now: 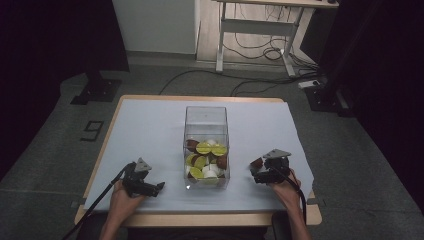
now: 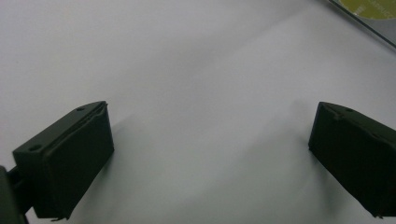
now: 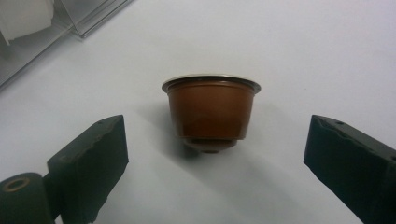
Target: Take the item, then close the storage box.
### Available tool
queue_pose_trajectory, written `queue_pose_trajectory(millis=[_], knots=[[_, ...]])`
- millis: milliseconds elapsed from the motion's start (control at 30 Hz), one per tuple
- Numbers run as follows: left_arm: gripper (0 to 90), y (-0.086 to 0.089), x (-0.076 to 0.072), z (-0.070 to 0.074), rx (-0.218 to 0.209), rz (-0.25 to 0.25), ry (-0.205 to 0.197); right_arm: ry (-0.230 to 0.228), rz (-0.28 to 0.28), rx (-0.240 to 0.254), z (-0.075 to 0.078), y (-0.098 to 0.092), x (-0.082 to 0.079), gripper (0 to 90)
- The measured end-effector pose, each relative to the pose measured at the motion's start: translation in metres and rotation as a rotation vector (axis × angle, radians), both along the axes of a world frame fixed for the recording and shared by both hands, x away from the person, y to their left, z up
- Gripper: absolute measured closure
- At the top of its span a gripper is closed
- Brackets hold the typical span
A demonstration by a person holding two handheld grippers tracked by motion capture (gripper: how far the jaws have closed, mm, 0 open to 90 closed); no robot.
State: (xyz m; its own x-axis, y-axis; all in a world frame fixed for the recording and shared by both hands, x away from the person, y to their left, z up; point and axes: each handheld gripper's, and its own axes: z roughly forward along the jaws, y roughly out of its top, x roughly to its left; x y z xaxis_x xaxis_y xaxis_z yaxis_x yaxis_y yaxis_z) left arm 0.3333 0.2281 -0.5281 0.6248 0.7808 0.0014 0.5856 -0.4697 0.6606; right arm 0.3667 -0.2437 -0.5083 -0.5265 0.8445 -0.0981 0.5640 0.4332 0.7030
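In the high view the capsules heaped in the clear box (image 1: 206, 145) blur together; green, white and brown ones can be told, but not their count. The box stands at the middle of the desk (image 1: 150, 125), its upper half bare of capsules. In the left gripper view just a corner of it with a green lid (image 2: 371, 9) cuts in at the top right, and in the right gripper view its corner is cropped at the top left, with a white capsule (image 3: 23, 16) behind the wall.

The brown capsule (image 3: 211, 112) stands apart from the box on the white desk cover, foil lid up, just off the right gripper (image 3: 215, 154). That gripper's jaws are released, spread wide on either side of the capsule without touching it.

The left gripper (image 2: 210, 154) rests near the desk's front edge, jaws spread with bare cover between them. Wide bare cover lies left, right and behind the box.
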Motion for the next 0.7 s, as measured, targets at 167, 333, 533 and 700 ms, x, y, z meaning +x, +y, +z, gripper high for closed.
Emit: queue_pose_trajectory(millis=[167,333,533,700], knots=[[0.0,0.000,0.000,0.000,0.001,0.000,-0.001,-0.004,-0.001,0.006,0.001,-0.001,-0.003,5.9],[0.0,0.000,0.000,0.000,0.001,0.000,0.000,-0.015,0.012,0.009,0.006,0.000,-0.007,6.0],[0.0,0.000,0.000,0.000,0.002,0.000,0.001,-0.017,0.013,0.017,0.012,0.001,-0.013,7.4],[3.2,0.000,-0.002,0.002,0.003,-0.001,0.000,-0.023,0.023,0.026,0.018,0.003,-0.018,8.6]])
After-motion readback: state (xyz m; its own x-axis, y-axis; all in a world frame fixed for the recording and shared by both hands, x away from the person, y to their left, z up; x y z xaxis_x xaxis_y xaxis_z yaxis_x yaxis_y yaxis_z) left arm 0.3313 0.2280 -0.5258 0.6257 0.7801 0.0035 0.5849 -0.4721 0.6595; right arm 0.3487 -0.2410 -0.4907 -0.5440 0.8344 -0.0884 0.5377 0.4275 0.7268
